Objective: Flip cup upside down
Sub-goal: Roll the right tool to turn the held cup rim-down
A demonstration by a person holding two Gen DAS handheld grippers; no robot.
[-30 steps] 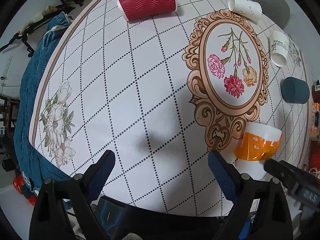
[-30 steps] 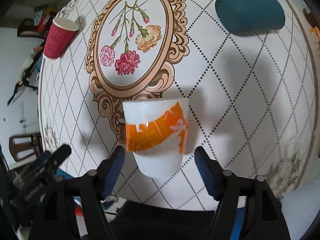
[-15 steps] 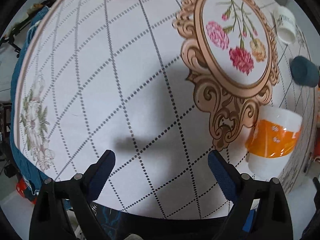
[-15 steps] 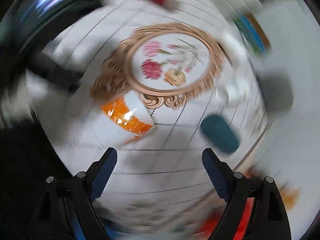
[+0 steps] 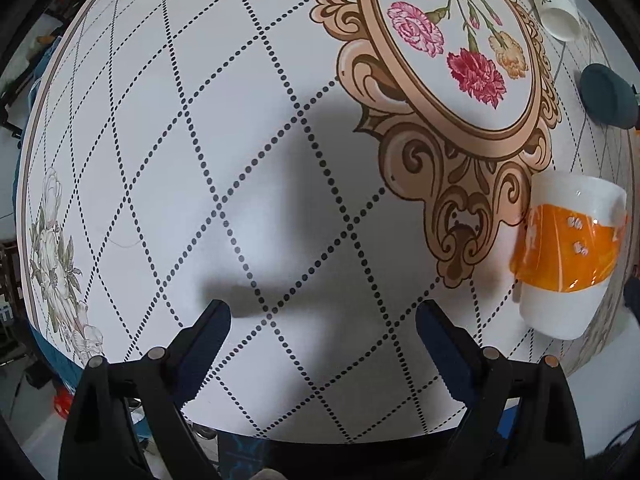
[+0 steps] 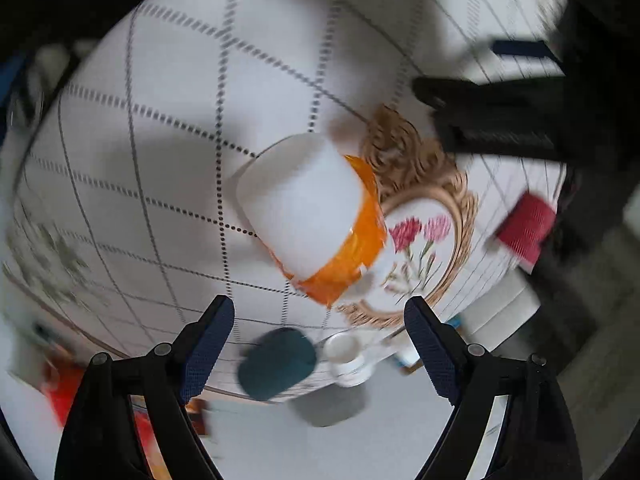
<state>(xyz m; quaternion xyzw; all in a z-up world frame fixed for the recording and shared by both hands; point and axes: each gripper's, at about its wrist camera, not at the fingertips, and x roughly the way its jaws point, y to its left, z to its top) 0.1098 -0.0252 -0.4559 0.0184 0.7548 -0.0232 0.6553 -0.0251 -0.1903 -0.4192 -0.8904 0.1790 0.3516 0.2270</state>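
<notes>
A white cup with an orange band [image 5: 568, 256] stands on the table at the right of the left wrist view, wide mouth up. In the blurred, rolled-over right wrist view the same cup [image 6: 308, 212] sits ahead of and between the fingers, apart from them. My left gripper [image 5: 323, 334] is open and empty, low over the tablecloth, left of the cup. My right gripper [image 6: 318, 332] is open and empty.
The patterned tablecloth [image 5: 240, 120] has a flower medallion [image 5: 460, 48]. A red ribbed cup [image 6: 526, 232], a dark teal cup [image 5: 608, 94] and a white paper cup [image 5: 556, 4] lie on their sides further off. The left gripper's body [image 6: 500, 116] shows in the right view.
My right gripper has backed off the orange cup and rolled nearly upside down, still moving. My left gripper has moved forward and lower over the table. The cup stays upright.
</notes>
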